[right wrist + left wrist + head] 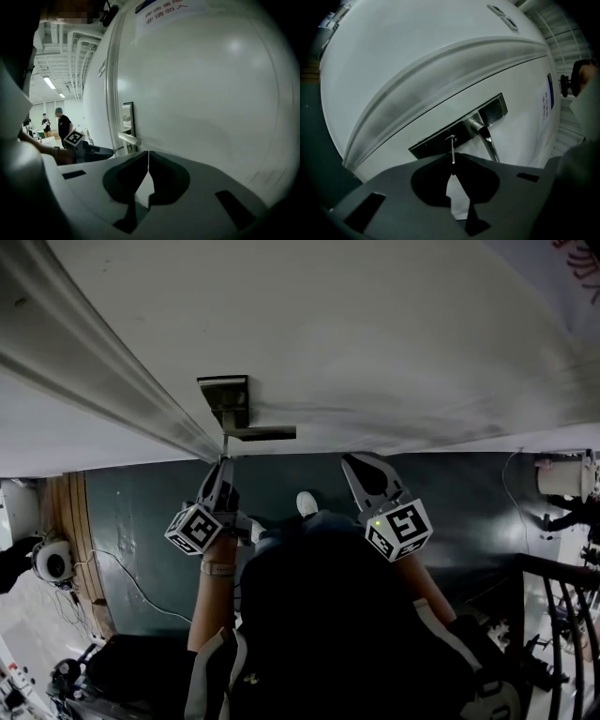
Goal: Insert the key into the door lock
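White door (375,334): left tongs (453,161) pinch one key (453,151), seemingly in lock (450,138); right tongs (148,159) closed, empty.

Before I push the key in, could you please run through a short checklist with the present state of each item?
1. The left gripper is shut on the key: ok.
2. The key tip is at the keyhole: ok.
3. The key is fully seated: cannot tell.
4. The door handle is clear of the left gripper: ok.
5. The right gripper is shut, empty and away from the keyhole: ok.
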A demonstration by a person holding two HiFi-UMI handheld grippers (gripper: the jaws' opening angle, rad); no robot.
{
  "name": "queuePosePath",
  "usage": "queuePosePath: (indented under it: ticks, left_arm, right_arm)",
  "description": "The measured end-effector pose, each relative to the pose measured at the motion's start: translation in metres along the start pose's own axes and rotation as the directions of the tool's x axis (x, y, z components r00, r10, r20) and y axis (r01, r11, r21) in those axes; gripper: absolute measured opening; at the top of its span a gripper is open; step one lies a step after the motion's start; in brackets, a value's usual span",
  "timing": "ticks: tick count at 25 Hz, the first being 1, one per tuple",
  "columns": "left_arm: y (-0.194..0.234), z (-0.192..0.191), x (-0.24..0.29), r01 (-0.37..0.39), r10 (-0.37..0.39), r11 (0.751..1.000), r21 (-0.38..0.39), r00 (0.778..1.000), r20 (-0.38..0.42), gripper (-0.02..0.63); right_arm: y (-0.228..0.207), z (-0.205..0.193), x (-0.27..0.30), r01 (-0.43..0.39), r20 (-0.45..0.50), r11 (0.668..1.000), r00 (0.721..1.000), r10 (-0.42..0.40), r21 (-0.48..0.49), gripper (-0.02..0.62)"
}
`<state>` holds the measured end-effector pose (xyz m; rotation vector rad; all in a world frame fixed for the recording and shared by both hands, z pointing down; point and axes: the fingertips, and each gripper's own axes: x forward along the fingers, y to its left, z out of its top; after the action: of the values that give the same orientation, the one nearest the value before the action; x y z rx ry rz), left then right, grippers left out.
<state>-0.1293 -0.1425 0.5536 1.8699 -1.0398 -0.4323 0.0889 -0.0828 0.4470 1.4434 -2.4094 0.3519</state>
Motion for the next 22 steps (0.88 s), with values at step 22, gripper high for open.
queuePosePath:
  ticks: [22]
  left_arm:
    - [-0.009,-0.006,0.030,0.015,0.009,0.961,-0.275,0.996,0.083,0.028]
  right_arm:
    - [-0.041,-0.006,-0.012,-0.008,0.035,0.996,0.999,0.004,0.091,0.017]
